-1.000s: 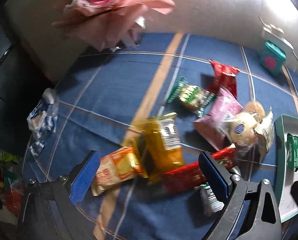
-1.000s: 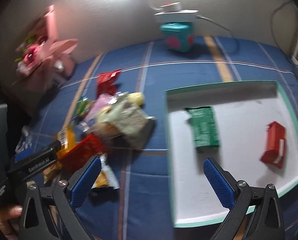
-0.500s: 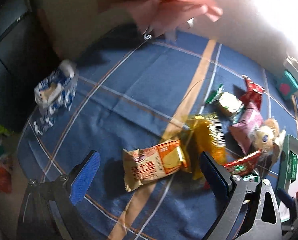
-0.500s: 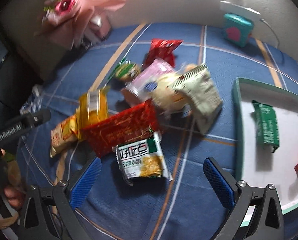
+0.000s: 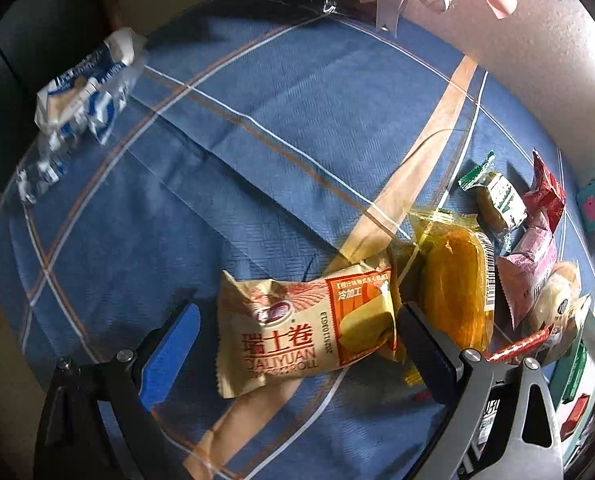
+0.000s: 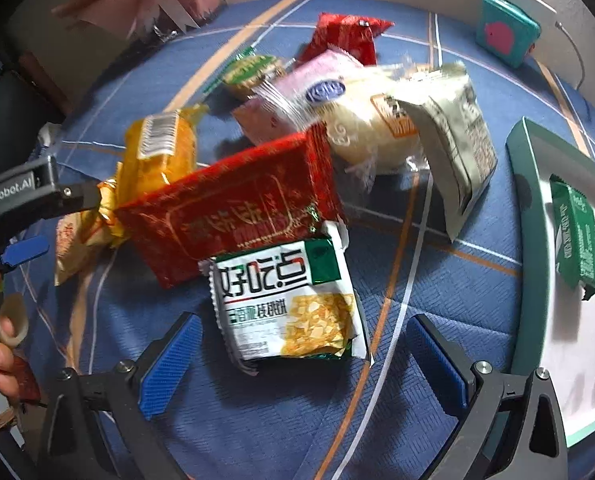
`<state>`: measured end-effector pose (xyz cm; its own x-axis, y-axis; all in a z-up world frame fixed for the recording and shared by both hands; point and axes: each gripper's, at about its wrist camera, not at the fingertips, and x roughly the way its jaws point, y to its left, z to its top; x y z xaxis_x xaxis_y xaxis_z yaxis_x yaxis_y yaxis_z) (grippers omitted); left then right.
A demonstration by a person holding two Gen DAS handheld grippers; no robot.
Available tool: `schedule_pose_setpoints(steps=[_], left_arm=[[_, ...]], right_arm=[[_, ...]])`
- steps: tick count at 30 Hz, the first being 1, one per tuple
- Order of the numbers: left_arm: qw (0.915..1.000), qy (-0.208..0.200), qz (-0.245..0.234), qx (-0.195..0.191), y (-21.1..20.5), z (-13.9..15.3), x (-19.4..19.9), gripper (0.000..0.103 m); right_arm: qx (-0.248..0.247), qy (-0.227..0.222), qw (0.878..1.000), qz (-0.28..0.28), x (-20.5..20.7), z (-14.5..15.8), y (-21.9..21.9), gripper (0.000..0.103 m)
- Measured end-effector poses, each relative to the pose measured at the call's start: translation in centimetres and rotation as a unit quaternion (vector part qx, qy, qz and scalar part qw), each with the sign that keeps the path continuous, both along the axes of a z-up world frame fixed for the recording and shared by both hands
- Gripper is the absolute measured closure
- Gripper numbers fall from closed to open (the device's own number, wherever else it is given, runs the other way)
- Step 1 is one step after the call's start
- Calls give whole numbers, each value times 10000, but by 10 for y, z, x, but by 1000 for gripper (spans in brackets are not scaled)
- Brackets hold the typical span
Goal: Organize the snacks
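Over the last second I have swung both claws away from the tray (image 6: 531, 240) and down onto the snack pile, and each one now frames its own packet. My left claw (image 5: 297, 354), which a second ago looked across the whole heap, has dropped close to the beige Swiss-roll packet (image 5: 305, 328); its blue fingers stand wide apart on either side of the packet, not touching it as far as I can tell. The yellow cake packet (image 5: 455, 284) lies just behind that packet, against its far end.

My right claw (image 6: 303, 364) had been hovering over the tray; it now sits over the green-and-white biscuit packet (image 6: 285, 304), fingers spread and nothing gripped. That packet rests on the blue cloth of the worktop (image 6: 437, 280), its top edge tucked against the big red packet (image 6: 233, 208), which leans over the pile behind it.

The tray, to the biscuit packet's right, holds a green bar (image 6: 575, 236) and a red item only partly visible at the frame edge, so sorting has barely begun. I read this as the approach for two fresh picks: both packets are lined up but not yet clamped. The red packet's overlap could drag when I lift the biscuit packet.
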<state>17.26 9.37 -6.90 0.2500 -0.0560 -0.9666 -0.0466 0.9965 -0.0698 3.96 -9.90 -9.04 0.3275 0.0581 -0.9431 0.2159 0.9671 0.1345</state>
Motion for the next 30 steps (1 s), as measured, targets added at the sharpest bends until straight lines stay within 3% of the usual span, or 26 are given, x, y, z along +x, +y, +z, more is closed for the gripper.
schedule_pose_setpoints(steps=[3, 7, 10, 15, 23, 30], left_arm=[[9999, 107, -21, -2, -5, -7, 2, 4], [9999, 160, 24, -23, -9, -12, 3, 5], [9997, 148, 110, -139, -9, -12, 3, 13], [9992, 69, 212, -319, -7, -6, -1, 24], [9980, -163, 290, -536, 4, 19, -14, 28], [9958, -632, 243, -610, 2, 56, -27, 28]], right_arm=[[-63, 13, 10000, 6, 3, -5, 1, 1], [-193, -59, 9998, 55, 5, -3, 6, 17], [-119, -118, 9998, 42, 3, 0, 8, 32], [10, -173, 9998, -26, 3, 3, 3, 42], [269, -231, 9992, -176, -1, 15, -10, 43], [430, -392, 9975, -389, -8, 36, -25, 43]])
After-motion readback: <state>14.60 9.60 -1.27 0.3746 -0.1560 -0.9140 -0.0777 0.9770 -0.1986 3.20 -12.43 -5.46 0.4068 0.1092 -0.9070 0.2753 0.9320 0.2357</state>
